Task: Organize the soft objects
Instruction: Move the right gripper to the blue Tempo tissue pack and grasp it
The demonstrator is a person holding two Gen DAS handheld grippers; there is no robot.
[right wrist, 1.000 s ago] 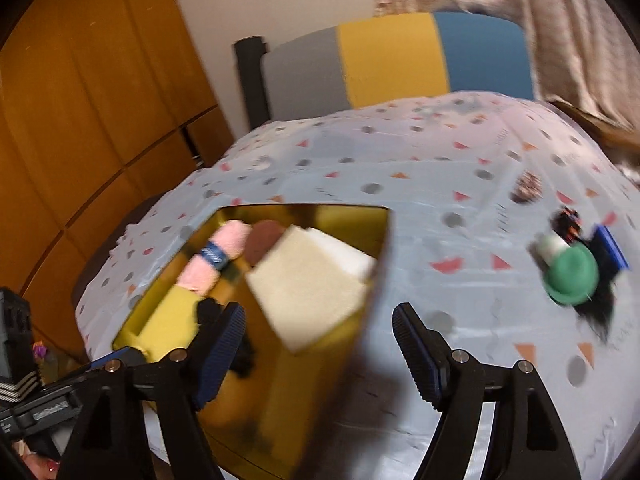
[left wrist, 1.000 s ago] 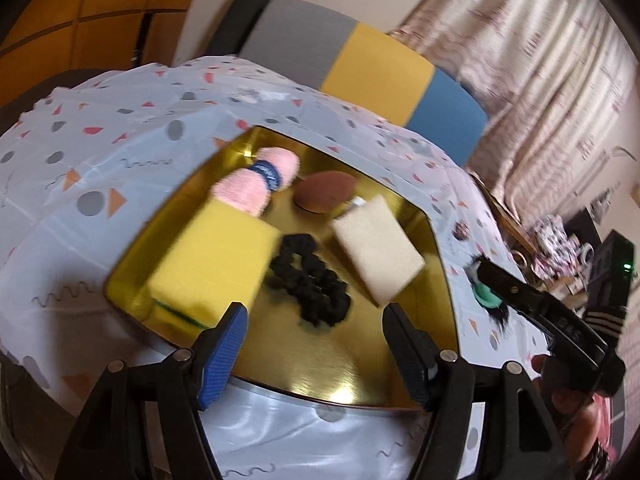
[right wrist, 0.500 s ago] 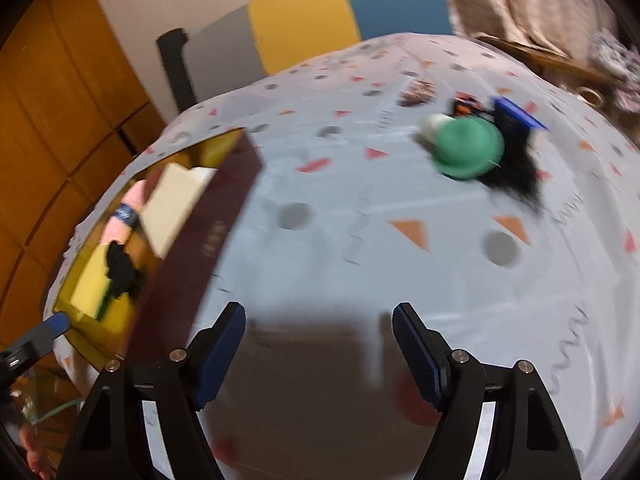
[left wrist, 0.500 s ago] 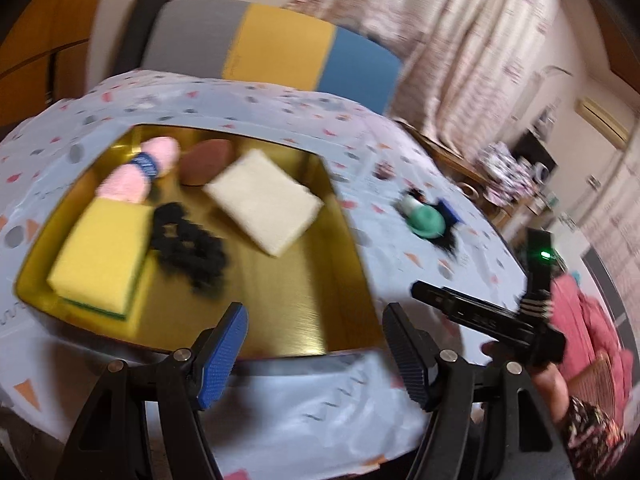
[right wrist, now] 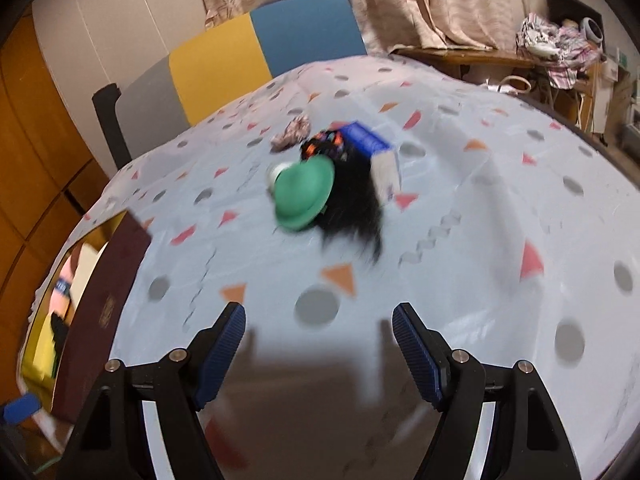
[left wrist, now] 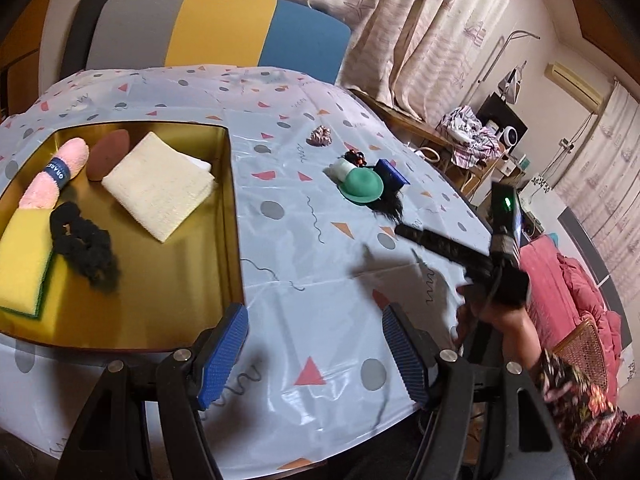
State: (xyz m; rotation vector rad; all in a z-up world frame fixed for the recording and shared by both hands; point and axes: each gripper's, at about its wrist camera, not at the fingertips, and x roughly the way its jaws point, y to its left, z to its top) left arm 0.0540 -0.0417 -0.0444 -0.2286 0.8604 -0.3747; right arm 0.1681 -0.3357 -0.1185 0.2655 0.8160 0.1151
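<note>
A gold tray on the left of the table holds a yellow sponge, a black scrunchie, a pink rolled cloth, a brown pad and a cream cloth. A green hat-shaped piece, black fur, a blue box and a patterned scrunchie lie on the tablecloth. My left gripper is open and empty by the tray's near right corner. My right gripper is open and empty, short of the green piece.
The table has a pale tablecloth with triangles and dots. A grey, yellow and blue chair stands behind it. A side table with clothes and a red cushion are to the right. The tray's dark outer wall is at the right view's left.
Both grippers have swung right, away from the tray toward the pile with the green piece. The right gripper has come closer to that pile. Both stay open and empty.
</note>
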